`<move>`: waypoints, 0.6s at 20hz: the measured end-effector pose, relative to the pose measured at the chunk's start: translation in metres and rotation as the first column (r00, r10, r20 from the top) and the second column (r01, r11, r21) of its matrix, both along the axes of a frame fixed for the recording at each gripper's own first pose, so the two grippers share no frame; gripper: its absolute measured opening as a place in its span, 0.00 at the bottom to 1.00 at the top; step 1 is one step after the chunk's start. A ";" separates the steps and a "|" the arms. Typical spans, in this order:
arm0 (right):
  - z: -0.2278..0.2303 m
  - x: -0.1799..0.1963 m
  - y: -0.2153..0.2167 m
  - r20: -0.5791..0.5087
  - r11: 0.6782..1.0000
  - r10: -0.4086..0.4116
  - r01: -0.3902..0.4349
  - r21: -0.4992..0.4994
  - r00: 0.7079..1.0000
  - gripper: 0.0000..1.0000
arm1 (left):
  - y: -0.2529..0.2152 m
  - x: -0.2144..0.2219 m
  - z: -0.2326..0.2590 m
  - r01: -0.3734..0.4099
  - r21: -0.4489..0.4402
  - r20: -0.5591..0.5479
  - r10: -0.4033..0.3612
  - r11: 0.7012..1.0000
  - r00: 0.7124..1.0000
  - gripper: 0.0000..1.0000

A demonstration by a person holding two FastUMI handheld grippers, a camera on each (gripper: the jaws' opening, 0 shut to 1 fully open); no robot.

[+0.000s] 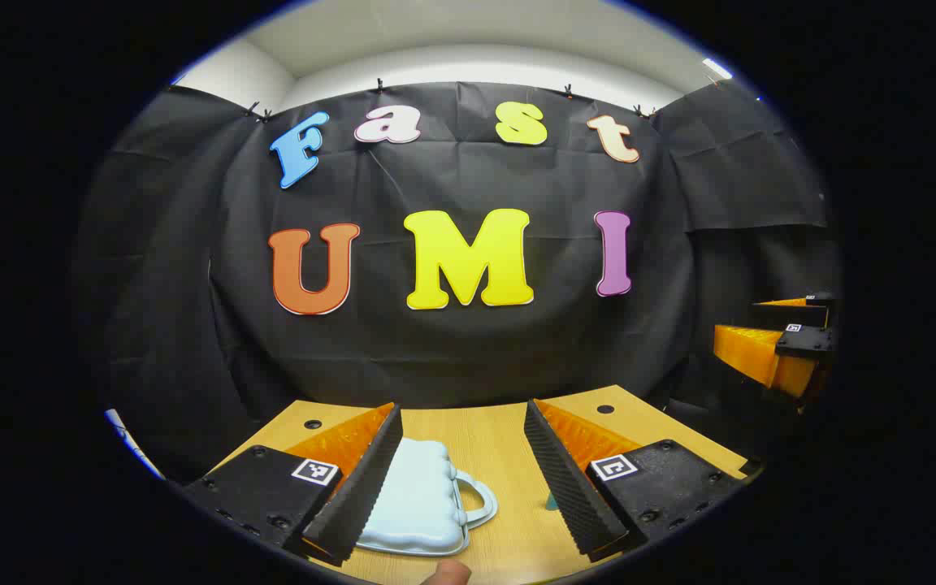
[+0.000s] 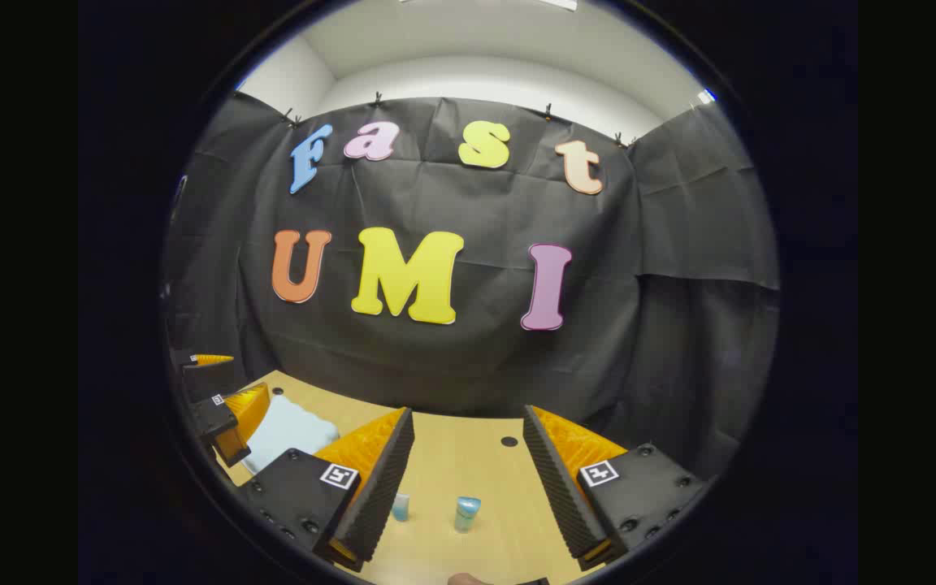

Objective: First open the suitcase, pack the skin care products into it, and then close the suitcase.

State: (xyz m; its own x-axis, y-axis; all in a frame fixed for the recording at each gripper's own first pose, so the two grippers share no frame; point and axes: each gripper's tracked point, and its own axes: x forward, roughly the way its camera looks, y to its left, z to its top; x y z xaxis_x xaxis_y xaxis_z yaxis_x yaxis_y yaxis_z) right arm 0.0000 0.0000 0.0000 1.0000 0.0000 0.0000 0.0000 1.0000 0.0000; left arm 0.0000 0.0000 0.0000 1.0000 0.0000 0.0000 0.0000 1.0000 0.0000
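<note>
The closed pale-blue suitcase (image 1: 415, 500) lies flat on the wooden surface (image 1: 492, 455), at eleven o'clock below the released left hand-held gripper (image 1: 464, 471), handle toward three. The right hand-held gripper (image 2: 468, 479), likewise released, hovers above two small skin-care bottles (image 2: 466, 513).

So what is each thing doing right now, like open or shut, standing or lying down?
suitcase: closed, lying flat on the table, handle toward the right in the left gripper view.
two skin care bottles: standing upright on the table, apart from each other, not packed yet.
left hand-held gripper: open, empty, above the suitcase.
right hand-held gripper: open, empty, with the bottles ahead of it.
table: holds the suitcase and bottles.
</note>
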 end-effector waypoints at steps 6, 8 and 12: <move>-0.002 0.007 -0.008 -0.002 1.000 0.001 -0.001 0.004 1.000 0.80 | -0.003 0.003 -0.004 -0.004 0.008 -0.013 0.004 1.000 1.000 0.97; -0.001 0.007 -0.007 0.001 1.000 0.006 -0.006 0.003 1.000 0.80 | -0.003 0.003 -0.002 -0.005 0.007 -0.008 0.005 1.000 1.000 0.96; -0.002 0.006 -0.002 -0.003 1.000 0.021 -0.021 -0.005 1.000 0.80 | 0.000 0.004 0.001 -0.014 0.007 0.005 0.014 1.000 1.000 0.96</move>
State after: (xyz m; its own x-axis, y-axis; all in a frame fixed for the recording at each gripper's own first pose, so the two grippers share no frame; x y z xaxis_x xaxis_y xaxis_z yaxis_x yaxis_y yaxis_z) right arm 0.0060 -0.0025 -0.0015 0.9998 0.0210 -0.0028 -0.0210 0.9998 -0.0053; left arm 0.0036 -0.0002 0.0009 0.9999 0.0144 0.0050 -0.0145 0.9999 0.0068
